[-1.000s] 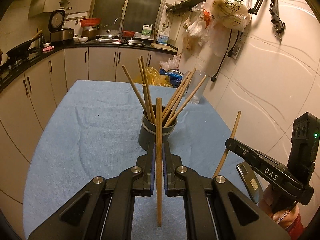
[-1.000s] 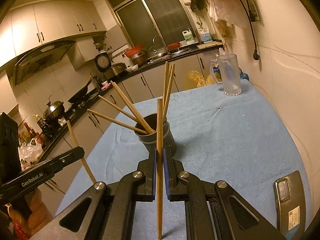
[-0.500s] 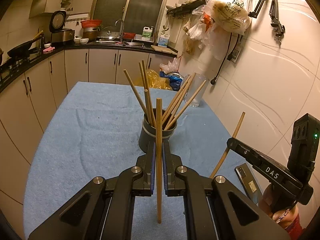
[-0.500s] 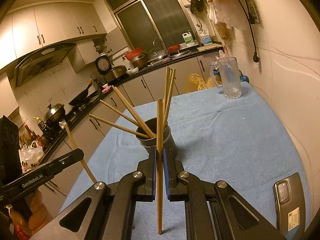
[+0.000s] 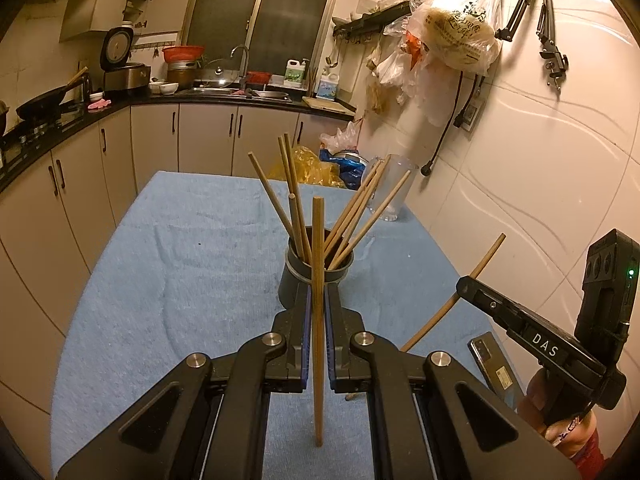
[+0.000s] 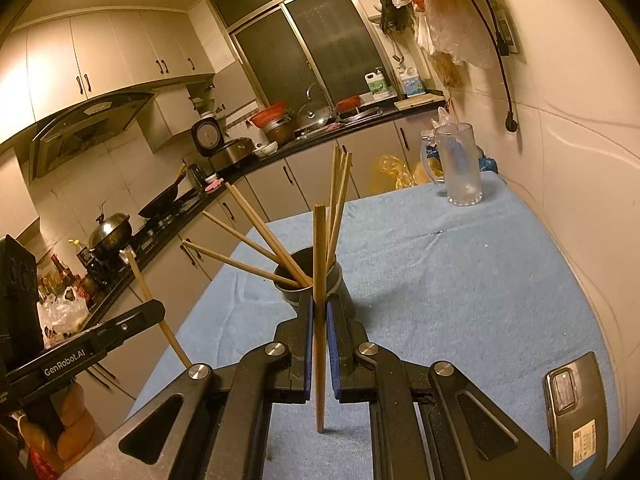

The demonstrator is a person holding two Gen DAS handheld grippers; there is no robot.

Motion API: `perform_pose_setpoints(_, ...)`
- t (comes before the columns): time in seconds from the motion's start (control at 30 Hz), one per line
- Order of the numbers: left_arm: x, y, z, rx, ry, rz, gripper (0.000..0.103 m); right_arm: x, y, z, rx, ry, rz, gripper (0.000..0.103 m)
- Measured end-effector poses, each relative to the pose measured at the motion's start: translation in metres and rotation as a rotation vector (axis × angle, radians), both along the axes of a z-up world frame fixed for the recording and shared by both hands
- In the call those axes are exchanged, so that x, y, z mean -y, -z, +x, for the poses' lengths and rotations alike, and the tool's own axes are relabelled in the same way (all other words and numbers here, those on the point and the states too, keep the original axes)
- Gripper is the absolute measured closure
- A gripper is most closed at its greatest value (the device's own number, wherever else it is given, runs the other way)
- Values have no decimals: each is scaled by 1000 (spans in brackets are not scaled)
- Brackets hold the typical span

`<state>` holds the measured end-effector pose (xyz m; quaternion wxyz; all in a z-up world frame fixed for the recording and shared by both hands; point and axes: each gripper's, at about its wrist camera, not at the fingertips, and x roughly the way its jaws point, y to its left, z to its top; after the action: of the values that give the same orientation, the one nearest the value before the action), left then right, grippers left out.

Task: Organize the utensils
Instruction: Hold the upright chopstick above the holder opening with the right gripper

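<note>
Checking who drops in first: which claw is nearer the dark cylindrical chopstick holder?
Cannot tell. The left claw and the right claw each sit just short of the dark cylindrical chopstick holder, each holding one upright wooden chopstick.

Both grippers are matte black, with blue pads lining the inner finger faces and 4 round silver screws across the linkage. The right gripper (image 5: 464, 290) bears white "DAS" lettering and a green light; the left gripper (image 6: 160, 312) reads "GenRobot.AI".

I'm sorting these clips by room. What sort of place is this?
A home kitchen, most likely: a sink with a tap, a wok on the stove, and a rice cooker on the counter.
</note>
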<state>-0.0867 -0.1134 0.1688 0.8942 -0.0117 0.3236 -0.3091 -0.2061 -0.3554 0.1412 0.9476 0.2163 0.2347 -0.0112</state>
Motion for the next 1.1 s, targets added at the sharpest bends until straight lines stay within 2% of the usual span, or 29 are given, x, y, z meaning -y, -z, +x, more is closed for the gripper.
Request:
perform_pose_setpoints(0.7,3,-12,2,16,0,-10,97,3,-9,-2,14,3,17,96)
perform_pose_setpoints(1.1,10,-31,0,52,18,-8,97,4,-18,-7,38,3,18,96)
